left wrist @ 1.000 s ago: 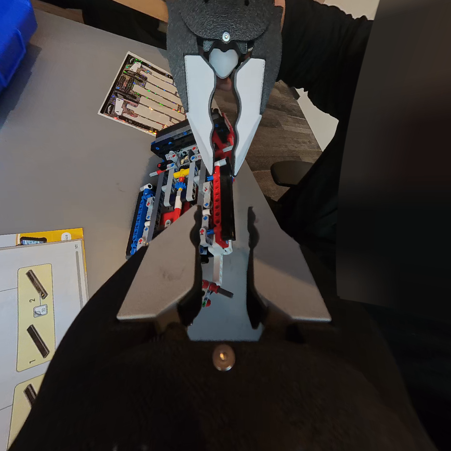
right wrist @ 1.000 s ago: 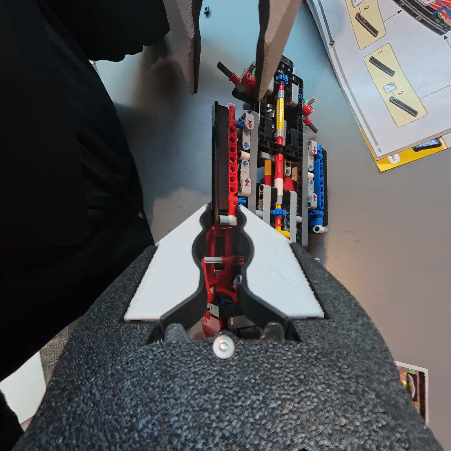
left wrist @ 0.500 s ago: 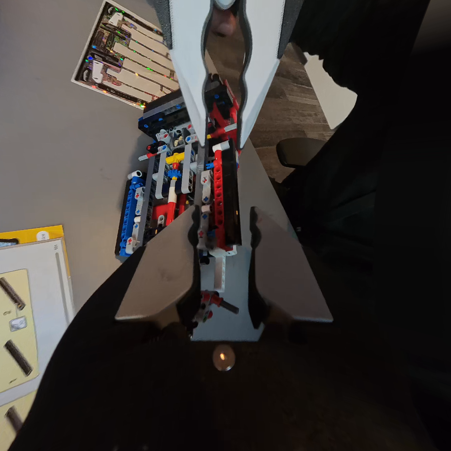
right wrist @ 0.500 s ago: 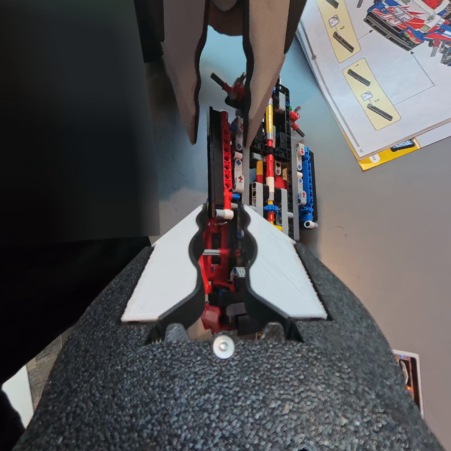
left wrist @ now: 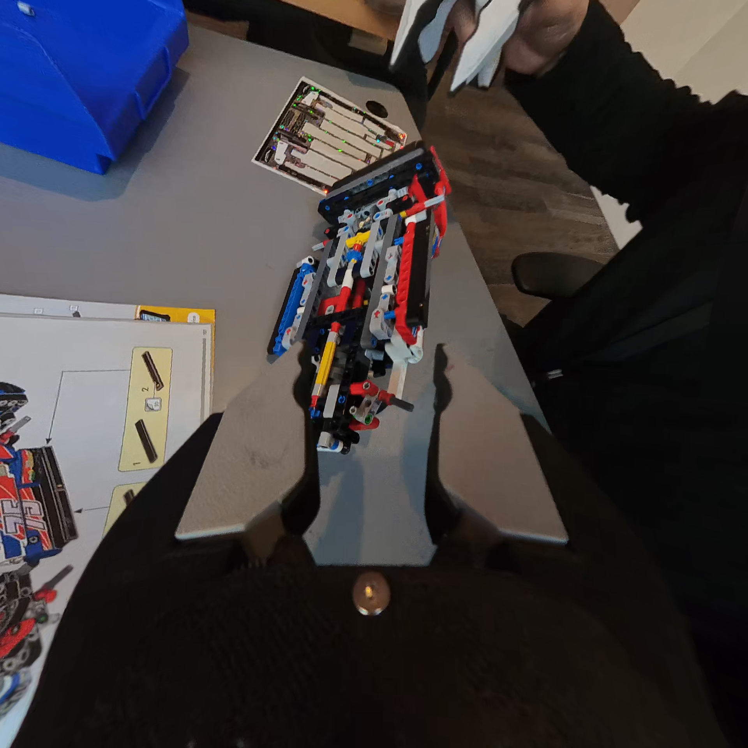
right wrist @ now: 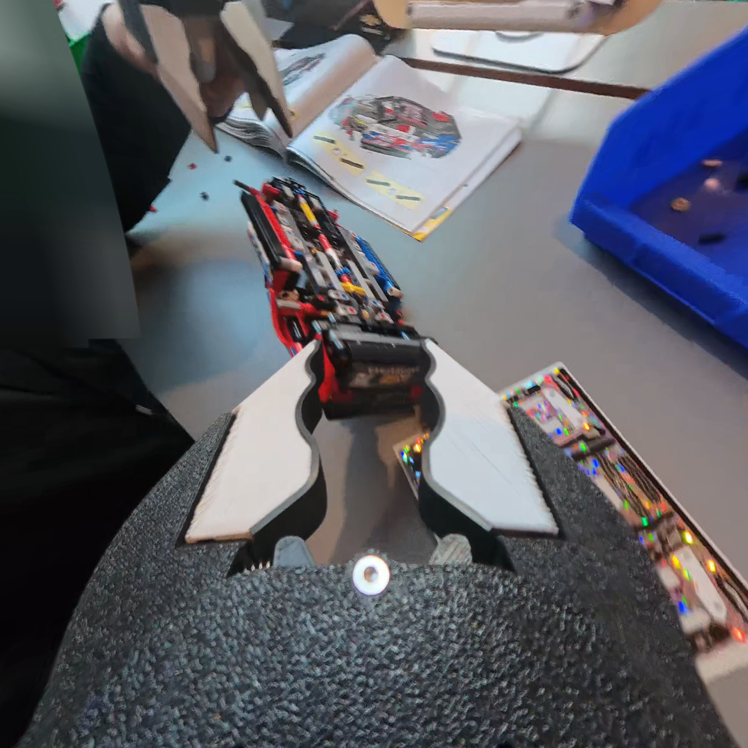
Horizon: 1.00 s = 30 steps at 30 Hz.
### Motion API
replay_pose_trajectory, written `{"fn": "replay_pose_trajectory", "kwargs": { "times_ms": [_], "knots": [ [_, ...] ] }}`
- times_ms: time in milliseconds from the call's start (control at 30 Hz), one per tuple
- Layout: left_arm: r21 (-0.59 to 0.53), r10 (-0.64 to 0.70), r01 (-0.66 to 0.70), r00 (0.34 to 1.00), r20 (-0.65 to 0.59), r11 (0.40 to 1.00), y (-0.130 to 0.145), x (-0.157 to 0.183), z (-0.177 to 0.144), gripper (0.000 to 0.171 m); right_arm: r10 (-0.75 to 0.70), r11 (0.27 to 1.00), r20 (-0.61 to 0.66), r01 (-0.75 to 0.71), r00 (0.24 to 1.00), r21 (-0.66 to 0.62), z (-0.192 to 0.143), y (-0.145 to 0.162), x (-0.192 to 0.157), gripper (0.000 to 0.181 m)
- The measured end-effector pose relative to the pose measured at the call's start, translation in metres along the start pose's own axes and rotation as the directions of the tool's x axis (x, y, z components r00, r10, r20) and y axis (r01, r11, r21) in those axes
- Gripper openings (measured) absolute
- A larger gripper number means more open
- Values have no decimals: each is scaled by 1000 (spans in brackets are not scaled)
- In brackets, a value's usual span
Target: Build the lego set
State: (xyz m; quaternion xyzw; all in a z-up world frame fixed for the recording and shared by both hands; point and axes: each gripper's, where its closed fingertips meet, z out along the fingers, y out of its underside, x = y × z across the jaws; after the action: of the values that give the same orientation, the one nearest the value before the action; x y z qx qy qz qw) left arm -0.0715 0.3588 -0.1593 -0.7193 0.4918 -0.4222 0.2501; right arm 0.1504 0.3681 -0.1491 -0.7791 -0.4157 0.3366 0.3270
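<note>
The left gripper (left wrist: 370, 409) and the right gripper (right wrist: 372, 388) both hang with jaws apart, empty, over opposite ends of the half-built lego model (left wrist: 364, 291) lying on the tabletop (left wrist: 162, 226) — seemingly between steps. Beyond, the open instruction booklet (right wrist: 404, 162) wants consulting for the next piece.

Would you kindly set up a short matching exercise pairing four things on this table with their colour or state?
Things:
1. storage bin
2. instruction booklet
3. sticker sheet
4. left gripper

Descriptions:
A. lying open
B. blue
C. open, holding nothing
D. glittery, beside the lego model

Pairs: 1-B, 2-A, 3-D, 4-C
</note>
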Motion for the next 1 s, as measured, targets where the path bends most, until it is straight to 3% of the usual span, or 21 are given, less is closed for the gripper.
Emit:
{"fn": "replay_pose_trajectory", "kwargs": {
  "times_ms": [233, 467, 600, 700, 867, 1000],
  "knots": [
    [-9, -66, 67, 994, 90, 998, 25, 4, 19, 57, 21, 998, -77, -15, 997, 66, -4, 41, -1, 50],
    [-29, -51, 62, 955, 291, 998, 54, -2, 7, 58, 34, 977, 11, -36, 999, 211, 8, 64, -16, 57],
    [44, -142, 135, 919, 368, 990, 72, -7, -1, 64, 17, 980, -4, -16, 1000, 200, 16, 79, -24, 61],
    [119, -268, 241, 855, 445, 963, 86, -10, -10, 61, -4, 984, -34, 10, 999, 178, 20, 85, -28, 61],
    [229, -437, 372, 789, 433, 899, 109, 0, -3, 62, -7, 983, -63, 18, 998, 183, 19, 86, -32, 63],
    [278, -438, 346, 788, 432, 896, 113, 8, 5, 64, -11, 978, -92, 30, 996, 207, 16, 85, -36, 65]
  ]
}}
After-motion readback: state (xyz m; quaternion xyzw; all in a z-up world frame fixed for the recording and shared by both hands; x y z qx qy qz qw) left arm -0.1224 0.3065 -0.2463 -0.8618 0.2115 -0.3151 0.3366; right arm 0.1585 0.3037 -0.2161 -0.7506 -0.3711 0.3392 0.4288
